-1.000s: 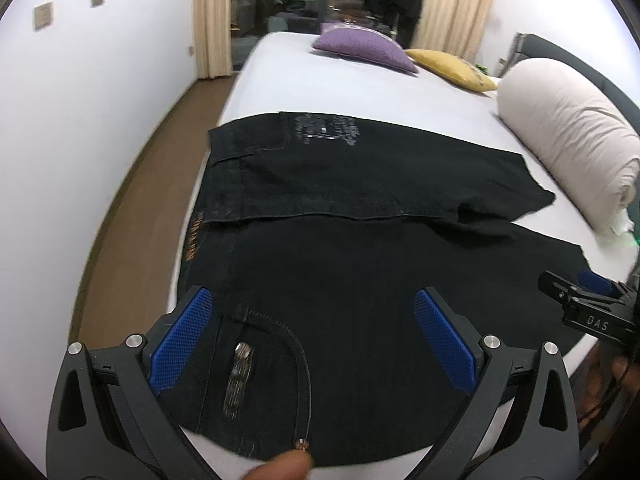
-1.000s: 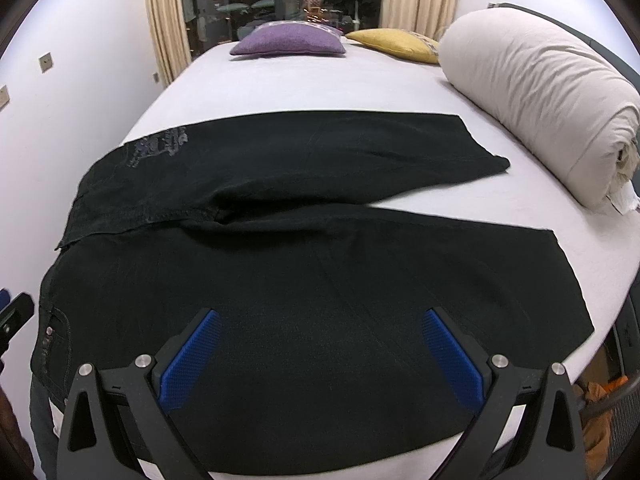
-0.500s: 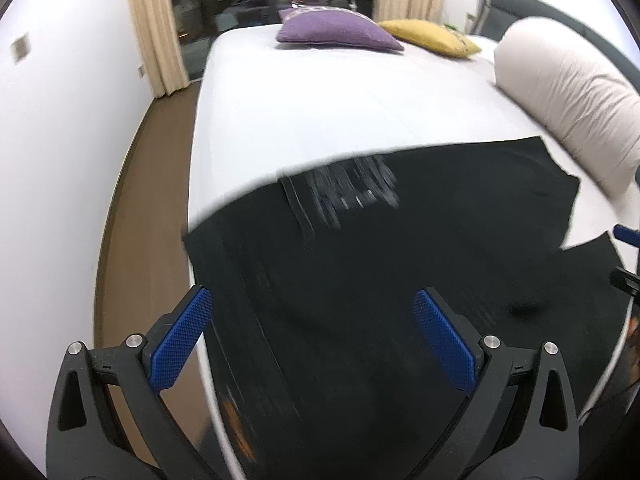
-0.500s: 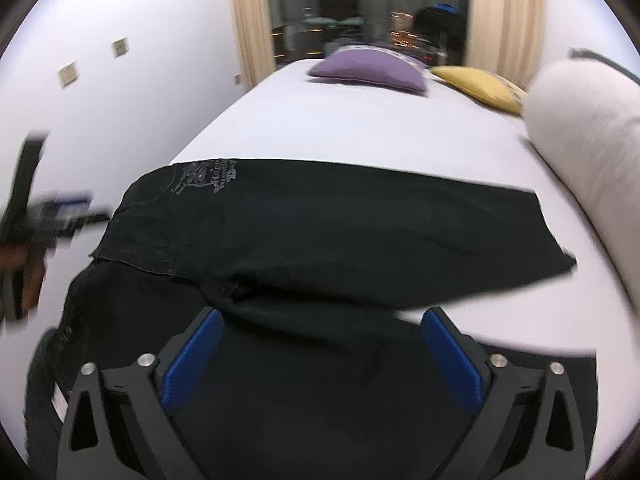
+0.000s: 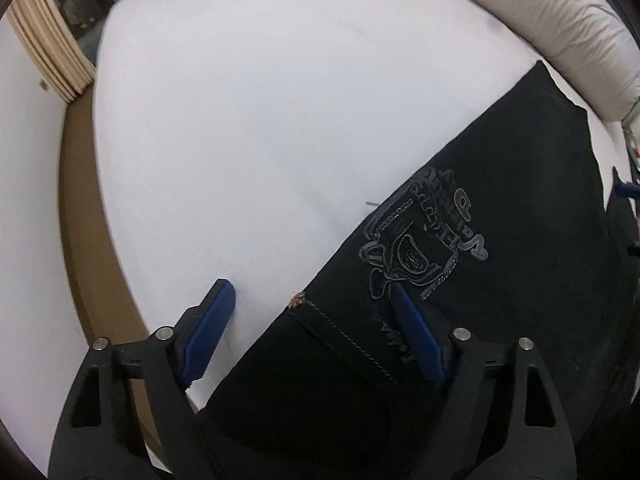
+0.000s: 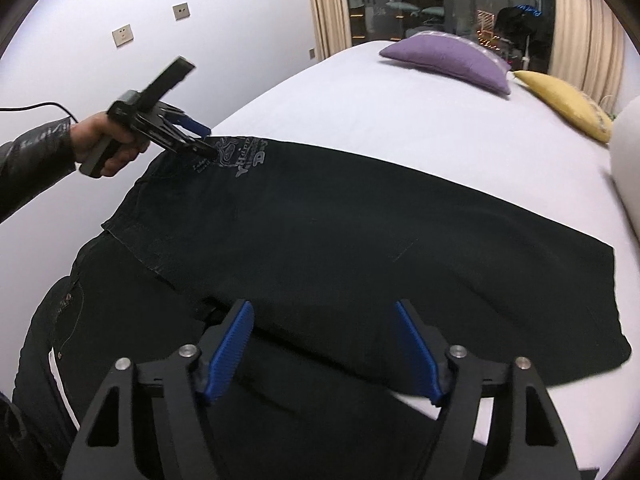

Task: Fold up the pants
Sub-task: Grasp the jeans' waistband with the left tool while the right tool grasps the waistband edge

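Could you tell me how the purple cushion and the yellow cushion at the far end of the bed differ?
The purple cushion lies left of the yellow cushion. The purple one looks plumper, the yellow one flatter and nearer the rolled duvet. Both rest on the white bed, clear of the pants.

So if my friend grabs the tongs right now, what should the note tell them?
Left tongs: open, jaws just been closing, straddling the far waist corner of the pants by the printed logo; not gripping yet.
Right tongs: open, jaws also just been closing, over the far leg's near edge at mid-leg; nothing pinched.
Pants lie flat on the white bed, legs spread apart toward the rolled duvet.
Done: pants laid out.
Left: pinch both spots, fold the far leg over the near one, then fold shorter.
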{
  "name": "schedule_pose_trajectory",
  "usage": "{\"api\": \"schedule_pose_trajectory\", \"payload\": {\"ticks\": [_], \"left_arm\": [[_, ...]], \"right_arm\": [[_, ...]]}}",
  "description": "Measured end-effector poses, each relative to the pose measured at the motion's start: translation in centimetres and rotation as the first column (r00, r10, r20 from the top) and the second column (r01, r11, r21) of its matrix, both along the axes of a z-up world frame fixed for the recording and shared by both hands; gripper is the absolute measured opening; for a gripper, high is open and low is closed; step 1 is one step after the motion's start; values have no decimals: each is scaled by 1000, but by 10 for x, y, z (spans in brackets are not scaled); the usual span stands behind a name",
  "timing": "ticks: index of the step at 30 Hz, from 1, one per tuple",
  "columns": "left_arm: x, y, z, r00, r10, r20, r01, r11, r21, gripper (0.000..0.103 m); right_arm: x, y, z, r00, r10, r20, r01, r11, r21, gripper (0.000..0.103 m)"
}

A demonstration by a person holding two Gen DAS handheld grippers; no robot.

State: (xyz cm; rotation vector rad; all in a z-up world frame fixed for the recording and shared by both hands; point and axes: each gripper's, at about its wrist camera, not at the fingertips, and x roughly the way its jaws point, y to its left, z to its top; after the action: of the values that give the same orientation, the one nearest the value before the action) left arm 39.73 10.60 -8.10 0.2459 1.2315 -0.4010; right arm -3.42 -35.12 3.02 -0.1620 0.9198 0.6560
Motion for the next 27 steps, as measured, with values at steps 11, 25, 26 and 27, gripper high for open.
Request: {"api": "schedule_pose_trajectory", "payload": {"ticks": [11,25,26,27], "left_arm": [[-1,0,14,999,-15,50,11,997,71,11],[-102,-28,39,935,-59,349,4,988,155,9],[-103,-25,40,935,-52,351,2,990,142,9],[-111,-20,37,934,-47,354,0,991,132,9]], "right_arm": [[42,46,18,990,126,61,-124,991,-46,66],[116,152,22,919,372,131,-319,896,-309,55],[119,160,16,913,389,122,-331,883,-333,55],[123,166,9,909,404,106,-344,867,-360,54]]}}
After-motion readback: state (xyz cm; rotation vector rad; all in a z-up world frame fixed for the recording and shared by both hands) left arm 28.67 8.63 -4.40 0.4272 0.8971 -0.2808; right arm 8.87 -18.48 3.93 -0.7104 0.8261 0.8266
